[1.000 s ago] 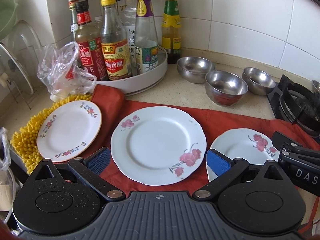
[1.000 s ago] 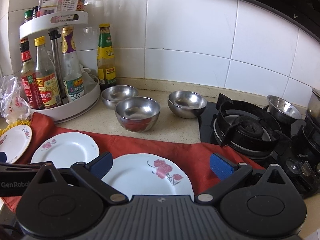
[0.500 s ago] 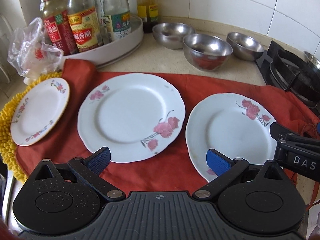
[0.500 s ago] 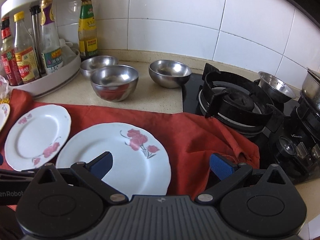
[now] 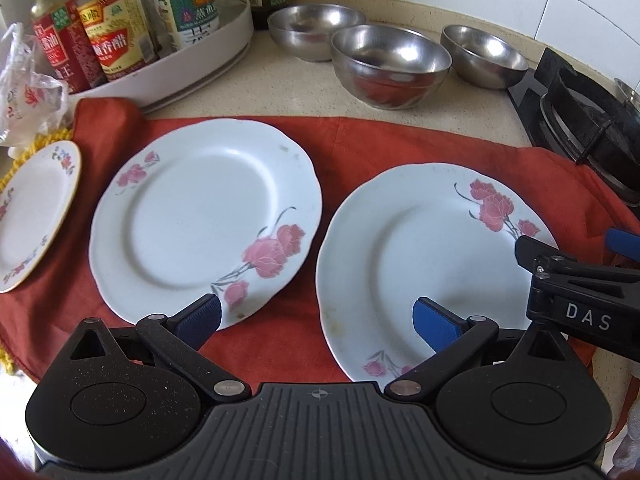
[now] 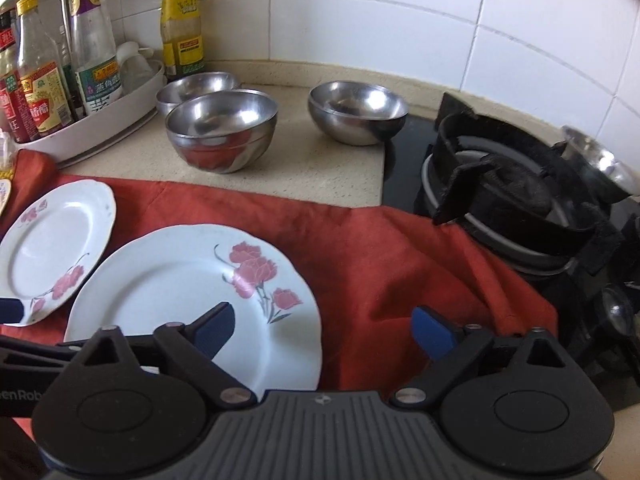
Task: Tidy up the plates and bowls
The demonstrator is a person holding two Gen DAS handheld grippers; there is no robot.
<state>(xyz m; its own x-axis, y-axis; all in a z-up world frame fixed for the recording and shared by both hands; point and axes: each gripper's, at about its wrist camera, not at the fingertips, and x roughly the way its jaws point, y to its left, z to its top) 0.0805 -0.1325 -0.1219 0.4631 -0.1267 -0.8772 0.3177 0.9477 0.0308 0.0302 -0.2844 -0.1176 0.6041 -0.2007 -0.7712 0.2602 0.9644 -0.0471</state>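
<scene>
At far left of the left-wrist view, a small plate (image 5: 34, 216) lies on a yellow mat (image 5: 24, 152). Right of it, two rose plates rest flat on the red cloth (image 5: 400, 140): the middle plate (image 5: 204, 220) at centre, the right plate (image 5: 432, 264) at lower right, their rims near but apart. Along the top sit three steel bowls (image 5: 390, 64), unstacked, beside the bottle tray (image 5: 192, 64).

My left gripper (image 5: 316, 318) has its jaws apart and empty, one pad over the middle plate's near rim, the other over the right plate. My right gripper (image 6: 322, 330) has just been closing a little yet stands wide, nothing between the jaws; its left pad hovers over the right plate's edge (image 6: 304, 320), its right pad over bare cloth.

I judge this the approach to the first pick, with nothing stacked yet. Next I need a jaw slipped under a thin rim lying flat on soft cloth, then a firm pinch and lift onto its neighbour.
</scene>
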